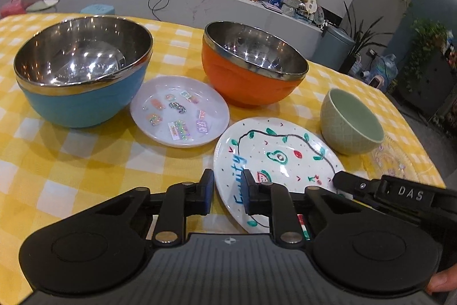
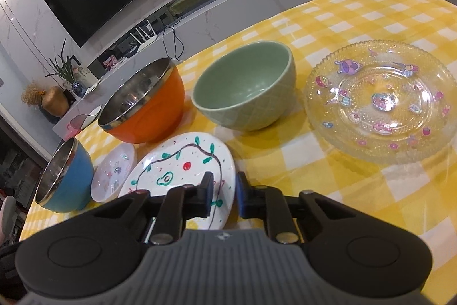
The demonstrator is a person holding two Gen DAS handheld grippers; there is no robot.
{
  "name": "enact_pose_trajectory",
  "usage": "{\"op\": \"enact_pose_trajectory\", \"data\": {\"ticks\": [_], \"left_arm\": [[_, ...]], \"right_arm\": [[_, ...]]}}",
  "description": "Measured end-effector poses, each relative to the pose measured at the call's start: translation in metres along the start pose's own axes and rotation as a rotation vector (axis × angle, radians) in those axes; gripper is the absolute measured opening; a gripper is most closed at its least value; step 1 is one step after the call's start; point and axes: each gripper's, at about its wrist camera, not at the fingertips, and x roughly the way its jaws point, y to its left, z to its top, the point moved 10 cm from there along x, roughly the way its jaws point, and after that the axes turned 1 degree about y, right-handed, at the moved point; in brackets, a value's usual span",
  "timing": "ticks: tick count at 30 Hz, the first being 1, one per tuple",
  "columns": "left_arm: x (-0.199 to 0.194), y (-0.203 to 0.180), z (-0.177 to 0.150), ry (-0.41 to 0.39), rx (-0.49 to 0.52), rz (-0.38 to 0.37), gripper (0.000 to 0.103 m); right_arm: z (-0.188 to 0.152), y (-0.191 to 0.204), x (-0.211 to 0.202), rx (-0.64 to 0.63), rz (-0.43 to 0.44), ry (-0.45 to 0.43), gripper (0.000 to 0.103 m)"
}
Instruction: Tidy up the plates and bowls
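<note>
The bench [image 1: 71,162] lies bare in front of the blue bowl [image 1: 82,70] on the near left, wide enough for tongs to pass. The blue bowl and orange bowl [image 1: 251,65] stand tall at the back, with the sticker plate [image 1: 180,110] filling the low gap between them. The painted plate [image 1: 274,159] nearly touches the sticker plate and the green bowl [image 2: 245,87]. Between the green bowl and the glass plate [image 2: 380,102] a narrow strip of cloth stays open. The far right corner behind the glass plate is free.
</note>
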Motion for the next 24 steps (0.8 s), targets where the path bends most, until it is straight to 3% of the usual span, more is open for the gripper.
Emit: {"op": "enact_pose_trajectory", "data": {"ticks": [14,24], "left_arm": [[-0.019,0.006,0.006,-0.04,-0.011,0.019,0.018],[-0.063,0.006,0.013,-0.05,0.014,0.069,0.017]], "right_arm": [[-0.001,0.005,-0.011,0.053,0.053,0.026,0.008],[-0.014,0.021,-0.038,0.11,0.16,0.051,0.008]]}}
